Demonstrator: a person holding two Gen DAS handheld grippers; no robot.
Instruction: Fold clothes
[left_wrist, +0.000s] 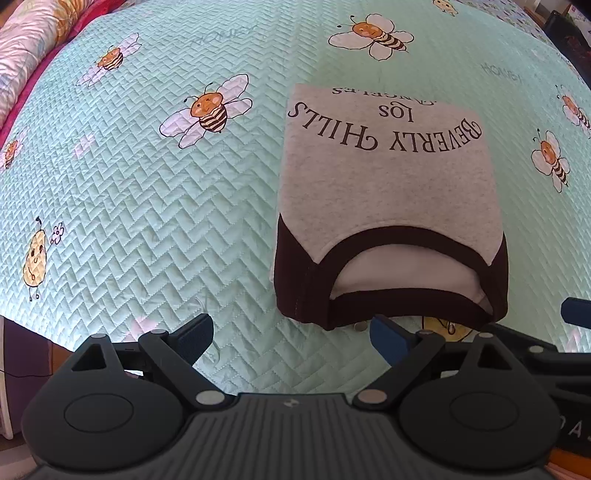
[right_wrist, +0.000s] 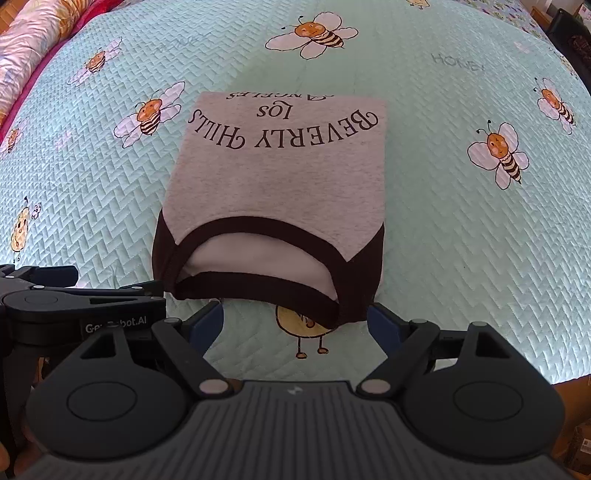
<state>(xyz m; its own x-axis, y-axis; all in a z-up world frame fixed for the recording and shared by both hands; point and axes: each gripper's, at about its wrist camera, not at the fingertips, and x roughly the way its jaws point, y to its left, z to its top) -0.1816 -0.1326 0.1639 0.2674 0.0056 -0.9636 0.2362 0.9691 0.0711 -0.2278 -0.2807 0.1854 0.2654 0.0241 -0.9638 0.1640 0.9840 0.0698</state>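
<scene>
A grey T-shirt with dark brown collar and shoulders lies folded into a neat rectangle on the bed, its "Beverly Hills" print upside down to me; in the right wrist view the T-shirt lies straight ahead. My left gripper is open just short of the shirt's near left corner, nothing between its fingers. My right gripper is open too, hovering at the shirt's collar edge without touching it. The left gripper shows at the left edge of the right wrist view.
The mint quilted bedspread with bee prints covers the whole bed. A pink floral pillow lies along the far left edge. Dark furniture stands beyond the far right corner. The bed's near edge drops off at lower left.
</scene>
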